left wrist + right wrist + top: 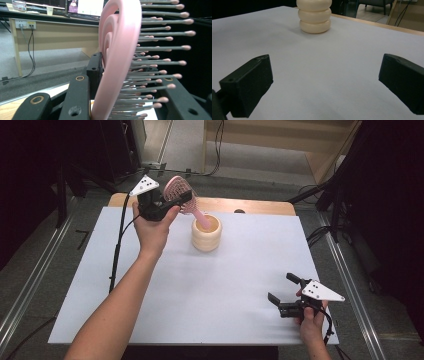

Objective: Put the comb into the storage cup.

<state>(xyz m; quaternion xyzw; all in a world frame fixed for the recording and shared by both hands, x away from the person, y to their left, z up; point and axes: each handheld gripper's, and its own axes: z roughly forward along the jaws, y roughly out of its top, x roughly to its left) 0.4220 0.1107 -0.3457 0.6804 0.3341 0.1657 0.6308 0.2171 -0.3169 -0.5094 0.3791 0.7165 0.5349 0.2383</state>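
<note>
1. Brush position. Pink hairbrush (pixel 181 195) is clamped at its head in the left gripper (pixel 172 202), above the table's far-left area, approx. 11 o'clock from table (pixel 200 295) centre. Brush hangs tilted: head up at approx. 10 o'clock, handle running down toward 4 o'clock w/ its tip inside the mouth of the cream ribbed cup (pixel 206 233). Whether the tip touches the cup's inner wall or floor cannot be told.

2. Left gripper state. Jaws closed on the brush head. In the left gripper view the pink frame (pixel 117 57) stands edge-on btwn the two black jaws, one jaw against its back, bristles pointing to 3 o'clock past the other jaw.

3. Left hand pose. Left hand (pixel 152 227) wraps the gripper body from below; forearm comes in from 7 o'clock, extended diagonally over the white sheet. Gripper points toward 2 o'clock in the high view, grey plate on top, cable trailing down at 7 o'clock.

4. Right gripper state. Right gripper (pixel 282 290) has jaws spread wide, nothing btwn them. It sits low at the table's near-right corner, approx. 5 o'clock from centre, well apart from cup and brush. Jaws point toward 10 o'clock. In the right gripper view the cup (pixel 314 16) stands at 12 o'clock, far off.

5. Right hand pose. Right hand (pixel 311 317) grips the body from behind, wrist entering at 6 o'clock.
</note>
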